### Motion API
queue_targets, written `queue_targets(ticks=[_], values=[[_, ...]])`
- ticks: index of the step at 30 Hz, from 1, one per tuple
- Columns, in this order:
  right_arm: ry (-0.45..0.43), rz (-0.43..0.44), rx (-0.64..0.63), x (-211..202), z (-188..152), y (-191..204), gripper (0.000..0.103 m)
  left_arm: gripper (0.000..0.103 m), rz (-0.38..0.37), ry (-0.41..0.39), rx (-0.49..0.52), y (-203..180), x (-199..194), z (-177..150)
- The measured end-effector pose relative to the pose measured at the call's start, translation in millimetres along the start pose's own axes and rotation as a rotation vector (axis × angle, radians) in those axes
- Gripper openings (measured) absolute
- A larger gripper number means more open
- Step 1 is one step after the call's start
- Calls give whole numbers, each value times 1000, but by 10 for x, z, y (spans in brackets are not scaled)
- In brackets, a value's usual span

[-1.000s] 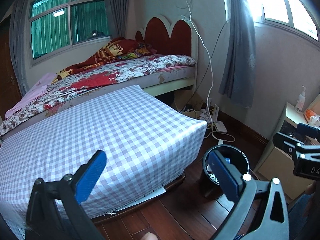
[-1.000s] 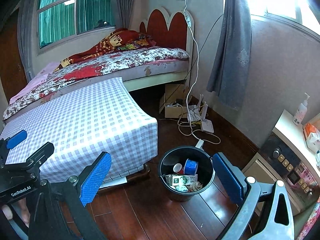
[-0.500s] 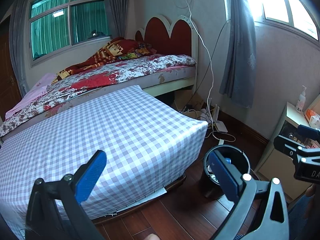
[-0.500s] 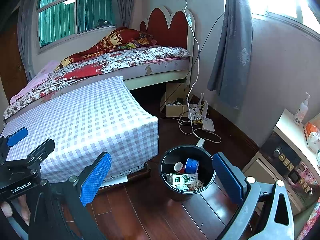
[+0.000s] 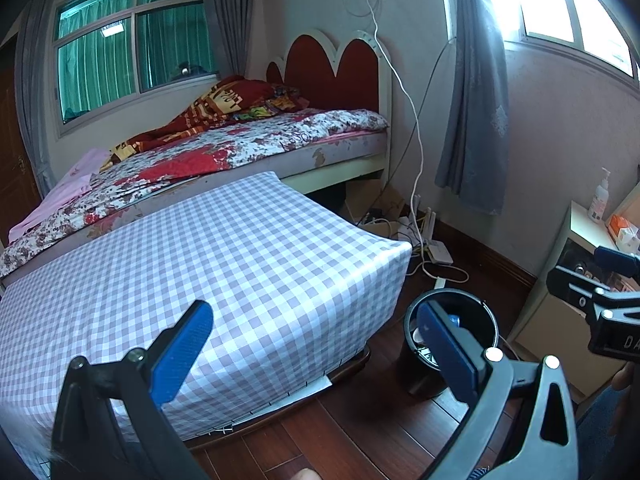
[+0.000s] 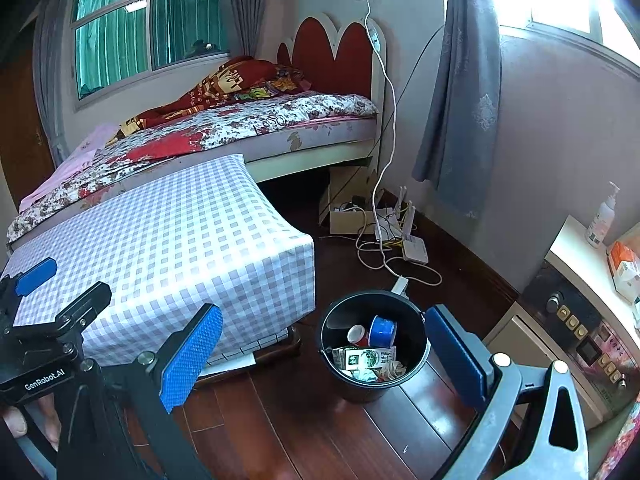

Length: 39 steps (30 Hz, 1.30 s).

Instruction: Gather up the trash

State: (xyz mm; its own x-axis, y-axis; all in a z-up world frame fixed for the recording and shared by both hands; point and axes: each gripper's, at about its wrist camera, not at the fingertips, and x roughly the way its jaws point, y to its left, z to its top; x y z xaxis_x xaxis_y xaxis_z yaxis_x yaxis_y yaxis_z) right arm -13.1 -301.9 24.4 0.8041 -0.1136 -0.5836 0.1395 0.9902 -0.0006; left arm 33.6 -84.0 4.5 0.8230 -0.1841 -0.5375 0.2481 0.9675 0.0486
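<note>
A black trash bucket (image 6: 372, 384) stands on the dark wood floor beside the checkered table. Inside it lie a blue roll of tape (image 6: 382, 331), a red cup (image 6: 357, 335), green-printed paper packaging (image 6: 366, 358) and crumpled scraps. My right gripper (image 6: 320, 352) is open and empty, held above the floor with the bucket between its blue pads. My left gripper (image 5: 316, 344) is open and empty too, over the table's near corner; its right pad partly hides the bucket (image 5: 424, 376). The left gripper's body (image 6: 44, 320) shows in the right wrist view, the right gripper's body (image 5: 600, 300) in the left.
The purple-checkered table (image 6: 168, 240) fills the left. Behind it is a bed (image 6: 240, 128) with a red headboard. Cables, a router (image 6: 414, 248) and a cardboard box (image 6: 348, 216) lie on the floor by the wall. A cabinet (image 6: 576, 320) with a pump bottle (image 6: 602, 216) stands at right.
Both views have drifted slightly; the bucket sits a little further right and lower in the right wrist view. Both grippers stay open and empty.
</note>
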Motion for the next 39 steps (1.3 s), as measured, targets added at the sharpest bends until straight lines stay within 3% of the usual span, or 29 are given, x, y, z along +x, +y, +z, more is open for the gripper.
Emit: queue_targets(ticks=[27,39], values=[[5,-1,5,-1,-35,15,102,102,3,-6,29,-55,9,-11],[13,-6,10,-14,-84,34,102,102,-64,30,39,72,62,-24]])
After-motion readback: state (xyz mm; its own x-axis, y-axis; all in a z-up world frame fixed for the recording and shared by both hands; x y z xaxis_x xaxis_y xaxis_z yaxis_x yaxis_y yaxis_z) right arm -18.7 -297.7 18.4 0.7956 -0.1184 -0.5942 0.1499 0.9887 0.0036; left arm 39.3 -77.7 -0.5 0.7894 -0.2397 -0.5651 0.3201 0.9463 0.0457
